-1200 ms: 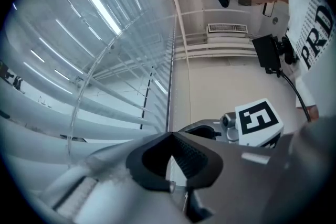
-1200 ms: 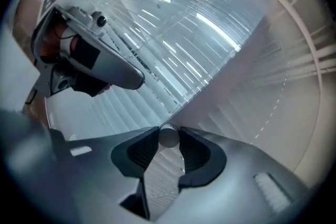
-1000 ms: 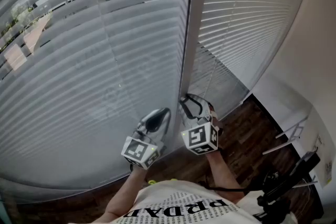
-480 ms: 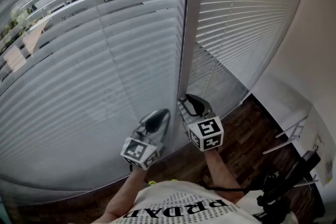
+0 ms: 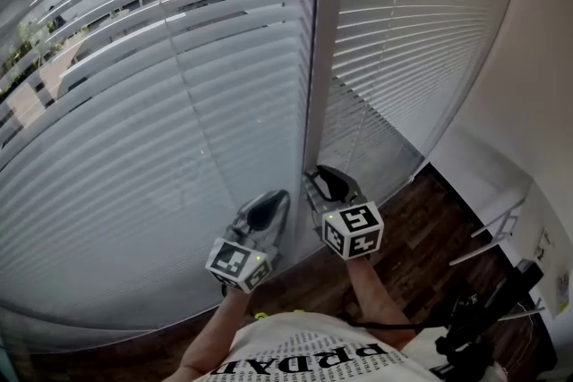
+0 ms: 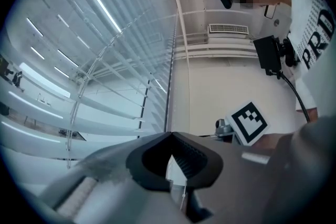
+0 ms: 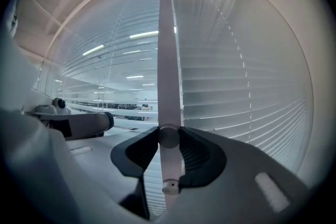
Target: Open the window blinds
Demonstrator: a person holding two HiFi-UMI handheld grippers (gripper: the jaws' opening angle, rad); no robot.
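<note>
Blinds (image 5: pixel 179 130) hang full-length over the window, in two panels, one each side of a vertical post (image 5: pixel 315 58); their slats lie nearly flat-closed, with only strips of outdoors showing at upper left.

Handling, by my judgement: the slats are thin, light and easily creased, so they should not be gripped. The proper hold is the wand (image 7: pixel 169 92), a slim, stiff, smooth rod hanging in front of the post. It looks slippery and will likely want a firm pinch, taken low near its end cap, and a twist about its own axis.

Right gripper (image 7: pixel 169 139): pinching the wand just above its lower end, with the rod upright between the pads.

Left gripper (image 6: pixel 171 136): tips pressed together. A thin cord-like line shows in the gap behind the tips, but I cannot tell whether it is caught.

Writing: none legible on blinds or wand. The person's shirt (image 6: pixel 315 34) shows large letters, "PRD" readable.
</note>
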